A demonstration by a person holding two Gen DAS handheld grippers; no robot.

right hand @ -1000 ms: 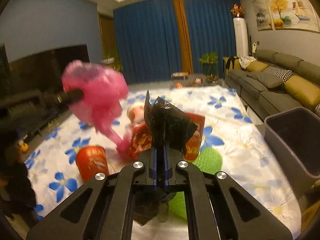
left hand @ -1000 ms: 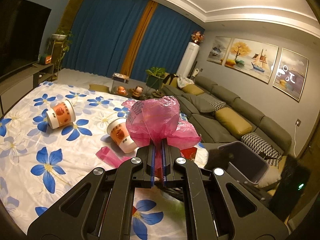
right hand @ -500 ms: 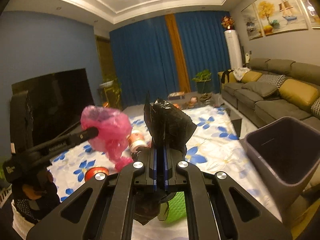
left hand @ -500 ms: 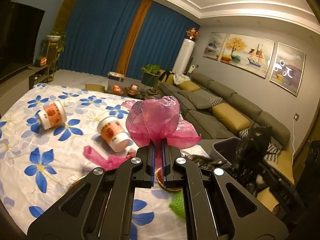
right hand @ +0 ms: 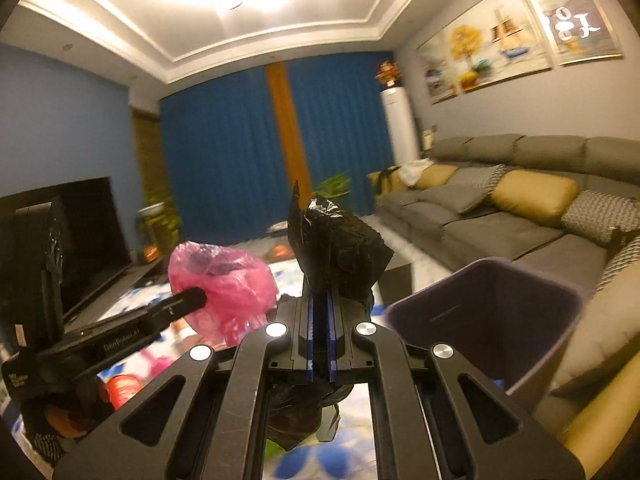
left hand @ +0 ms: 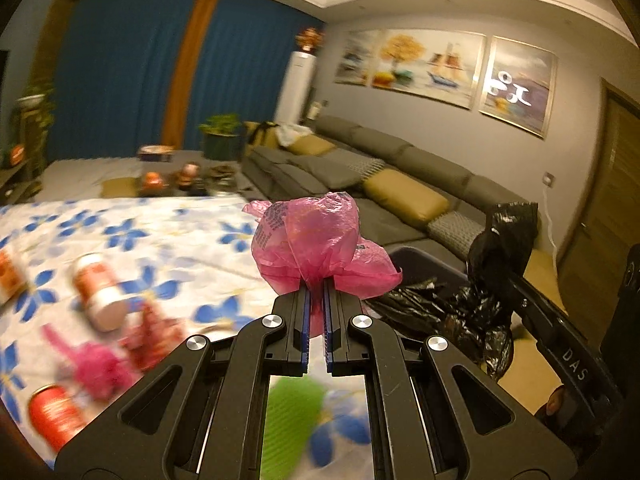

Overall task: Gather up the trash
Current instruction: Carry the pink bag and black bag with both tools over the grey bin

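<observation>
Right wrist view: grey bin (right hand: 488,320) empty, right of right gripper (right hand: 320,320) clamping upright black bag (right hand: 336,252); left gripper (left hand: 316,312) clamping pink bag (left hand: 316,244)

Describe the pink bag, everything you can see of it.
The pink bag is thin, crinkled, see-through plastic, bunched into a loose ball with dark printed text on one side. Its gathered neck is pinched between the shut fingers of the left gripper, so the ball stands off the fingertips, clear of the flowered sheet. Frilly edges flare out beside the fingertips. In the right wrist view it hangs in the air, left of the black bag. Nothing but the fingers touches it.
</observation>
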